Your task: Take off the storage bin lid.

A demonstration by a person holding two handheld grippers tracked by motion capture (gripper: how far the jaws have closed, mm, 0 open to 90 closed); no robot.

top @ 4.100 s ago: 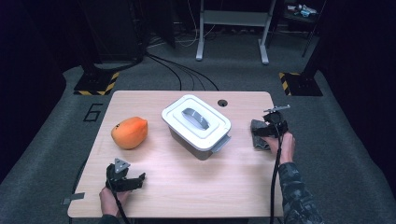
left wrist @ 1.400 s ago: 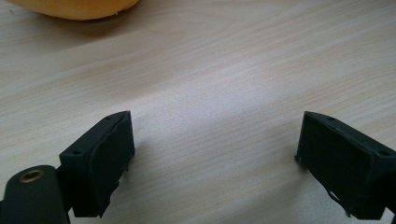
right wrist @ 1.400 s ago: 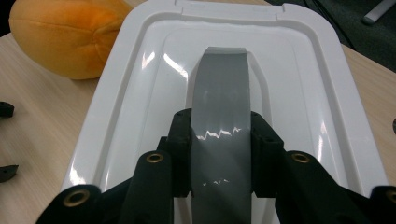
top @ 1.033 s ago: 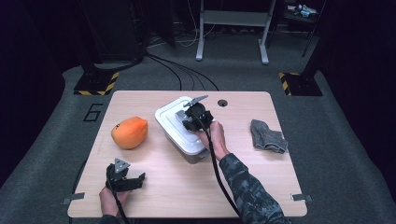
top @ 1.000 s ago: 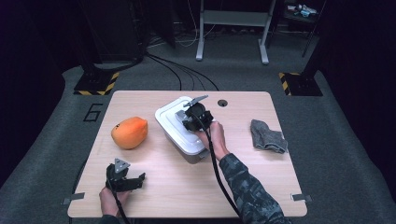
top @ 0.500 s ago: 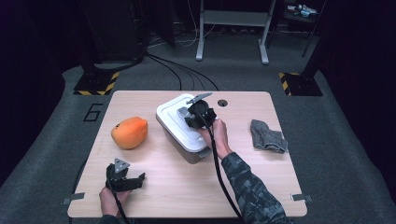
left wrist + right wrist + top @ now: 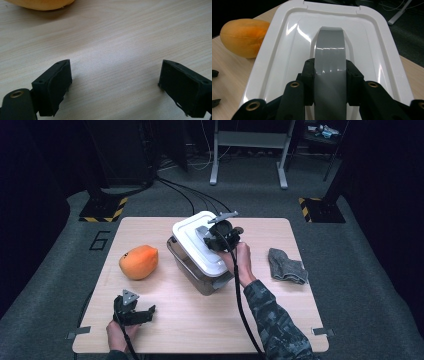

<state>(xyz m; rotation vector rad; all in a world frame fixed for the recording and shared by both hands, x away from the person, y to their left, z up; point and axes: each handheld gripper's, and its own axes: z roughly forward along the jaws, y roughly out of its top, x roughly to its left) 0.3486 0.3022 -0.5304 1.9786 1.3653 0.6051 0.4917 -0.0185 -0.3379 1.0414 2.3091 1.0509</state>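
High view: your table (image 7: 200,330) carries one box (image 7: 197,270) with one white lid (image 7: 192,242), one orange fruit (image 7: 138,262) to its left and one grey sock (image 7: 286,266) to its right. Your right gripper (image 7: 329,82) is clenched on the lid's single grey handle (image 7: 329,52), at the table's middle, the lid tilted above the box. Your left gripper (image 7: 115,85) rests near the front edge, both jaws spread wide over bare wood.

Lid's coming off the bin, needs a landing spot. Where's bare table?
Widest bare wood: front centre, between left hand-held gripper and the sleeve. Smaller patch: far-left corner behind orange toy. Crowded: bin to sock, where right hand-held gripper clamps lid handle.
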